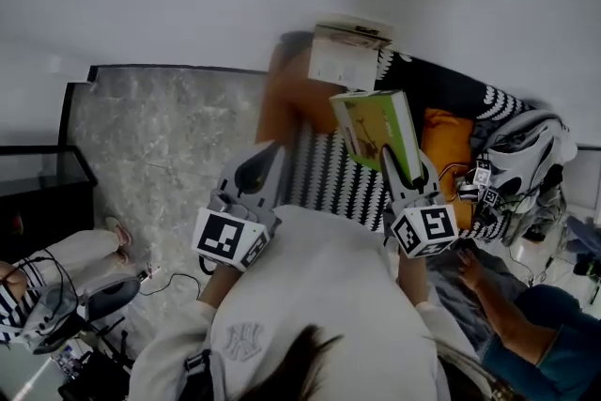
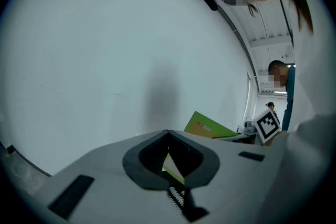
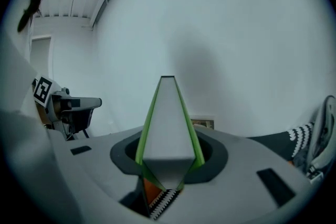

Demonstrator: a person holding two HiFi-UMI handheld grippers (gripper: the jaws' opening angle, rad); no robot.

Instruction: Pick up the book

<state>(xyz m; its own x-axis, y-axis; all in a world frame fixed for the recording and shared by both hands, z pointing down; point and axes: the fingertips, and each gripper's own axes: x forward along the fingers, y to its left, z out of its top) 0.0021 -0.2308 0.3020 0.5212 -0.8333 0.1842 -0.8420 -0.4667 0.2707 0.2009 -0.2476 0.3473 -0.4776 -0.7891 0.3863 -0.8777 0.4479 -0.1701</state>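
Observation:
The green book [image 1: 380, 131] is held up in the air, with my right gripper [image 1: 406, 172] shut on its lower edge. In the right gripper view the book [image 3: 167, 123] stands edge-on between the jaws of the right gripper [image 3: 167, 165], its white page block facing the camera. My left gripper [image 1: 255, 172] hangs to the left of the book and apart from it, jaws together with nothing in them. In the left gripper view, the left gripper [image 2: 169, 150] faces a white wall, and a corner of the green book [image 2: 207, 126] shows beyond it.
A second, pale book [image 1: 346, 56] leans against the wall behind. Below lie a black-and-white striped throw [image 1: 329, 178], an orange cushion [image 1: 448, 141] and a white bag [image 1: 526, 150]. A grey rug [image 1: 160, 136] spreads left. One person sits at bottom left [image 1: 56, 282], another's arm is at right [image 1: 498, 305].

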